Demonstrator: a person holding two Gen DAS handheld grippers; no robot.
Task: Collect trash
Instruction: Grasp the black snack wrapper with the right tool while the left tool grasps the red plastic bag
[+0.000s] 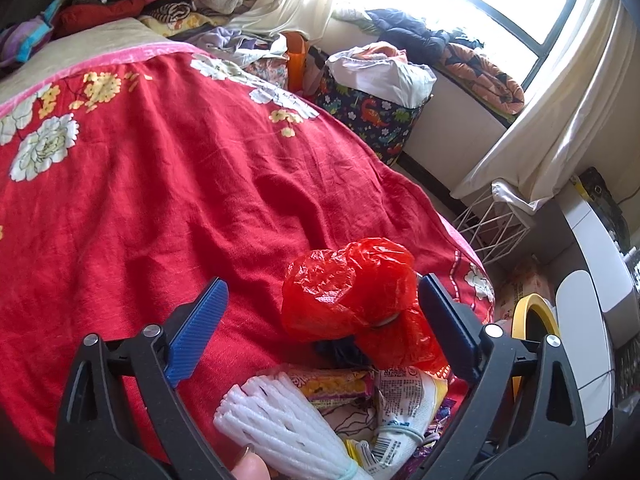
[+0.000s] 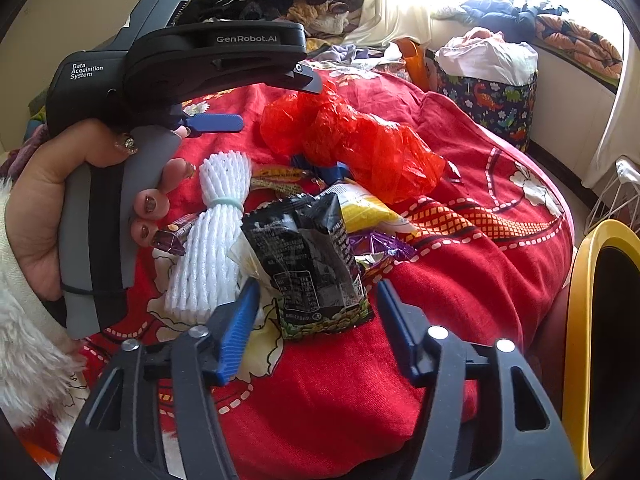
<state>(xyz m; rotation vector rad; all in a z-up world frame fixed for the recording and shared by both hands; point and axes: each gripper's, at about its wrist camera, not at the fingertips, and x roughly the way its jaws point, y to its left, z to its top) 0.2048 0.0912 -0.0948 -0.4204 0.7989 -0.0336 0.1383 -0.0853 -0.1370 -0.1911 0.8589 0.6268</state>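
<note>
A small heap of trash lies on the red floral bedspread (image 2: 460, 280) near the bed's corner, the one closest to the yellow-rimmed bin (image 2: 580, 320) standing just off the edge. The left gripper (image 1: 320, 320) is released, its ribbed blue pads spread wide on either side of a crumpled red plastic bag (image 1: 348, 292); the right-hand pad sits just beside the bag, and whether it touches cannot be told, while the left-hand pad stands clear of it. The person's left hand (image 2: 52, 216) wraps the gripper's grey handle, a fluffy white sleeve (image 2: 28, 340) at the wrist. The right gripper (image 2: 316, 316) is also unclenched, at a middling spread — its two blue pads flank the lower end of a black snack packet (image 2: 304, 256) without pressing on it, the left pad nearer than the right. The packet lies on top of the pile, slightly tilted, next to a bundle of white foam netting (image 2: 212, 240) tied round the middle with a pale band. Behind it are a yellow-and-white wrapper (image 2: 368, 208) and a purple foil wrapper (image 2: 384, 246) (partly tucked under the packet). Further back, at the far edge of the bed, stands a dinosaur-print fabric bin (image 2: 488, 104) heaped with clothes, under the bright window (image 1: 516, 0).
</note>
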